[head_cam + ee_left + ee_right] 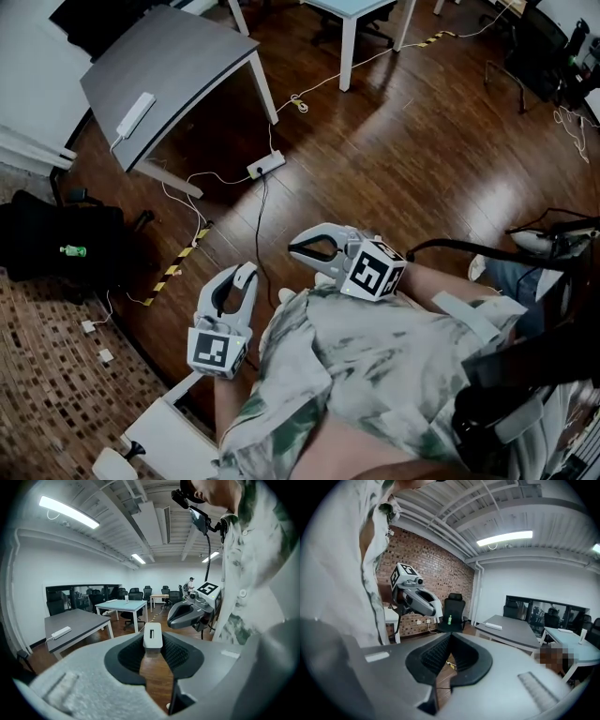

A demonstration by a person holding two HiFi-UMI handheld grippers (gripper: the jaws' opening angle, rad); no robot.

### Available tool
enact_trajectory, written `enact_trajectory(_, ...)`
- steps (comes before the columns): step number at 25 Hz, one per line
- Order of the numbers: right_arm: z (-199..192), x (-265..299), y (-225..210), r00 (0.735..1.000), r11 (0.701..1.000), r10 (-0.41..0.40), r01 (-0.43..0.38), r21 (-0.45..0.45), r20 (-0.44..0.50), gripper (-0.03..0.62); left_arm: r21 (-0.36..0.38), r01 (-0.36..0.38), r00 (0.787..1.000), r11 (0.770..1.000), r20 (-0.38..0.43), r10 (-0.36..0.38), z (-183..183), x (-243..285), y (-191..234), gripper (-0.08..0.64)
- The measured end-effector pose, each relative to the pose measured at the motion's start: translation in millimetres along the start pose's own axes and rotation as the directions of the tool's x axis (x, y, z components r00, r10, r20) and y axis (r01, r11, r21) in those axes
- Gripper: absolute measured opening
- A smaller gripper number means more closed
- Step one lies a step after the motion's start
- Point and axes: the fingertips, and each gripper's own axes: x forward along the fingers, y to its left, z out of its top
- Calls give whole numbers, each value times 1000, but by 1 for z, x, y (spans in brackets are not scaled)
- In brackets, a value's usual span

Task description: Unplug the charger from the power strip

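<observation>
My left gripper (153, 645) is shut on a small white charger (153, 634), a block with a slot in its end face, held at the fingertips. In the head view the left gripper (247, 273) is close to the person's body, above the wood floor. The right gripper (293, 248) is beside it, its jaws shut with nothing between them; the right gripper view shows its pads meeting at the tips (450, 638). A white power strip (265, 166) lies on the floor farther off, with cables running from it, well apart from both grippers.
A grey table (187, 56) at the upper left carries a second white power strip (136, 112). A white table (349, 37) stands at the top. A black office chair (453, 611) stands by the brick wall. Yellow-black tape (178, 262) marks the floor.
</observation>
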Motion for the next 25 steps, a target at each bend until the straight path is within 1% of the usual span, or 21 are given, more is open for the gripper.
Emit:
enact_trajectory(6,-6,-1,3,1000,1000,7,-7,-9,-11,3,5,-7,1000,1000,0,7,1,2,1,107)
enact_trajectory(10,-2,14,3,1000,1000,10,-10,-15,-24,3,-15,-3,1000,1000,5,3,-5,-5,14,107)
enact_trajectory(14,7,39,3,999,1000,4,-4,-11,-38,3,-23,5,1000,1000,20,-4,-12,-16,39,107)
enact_trajectory(18,17,69,5,998,1000,16,-17,-24,-61,3,-36,8,999,999,34,-6,-16,-28,67,107)
enact_trajectory(25,35,130,-5,997,999,21,-22,-23,-73,3,-33,14,1000,999,24,-13,-28,-49,128,107)
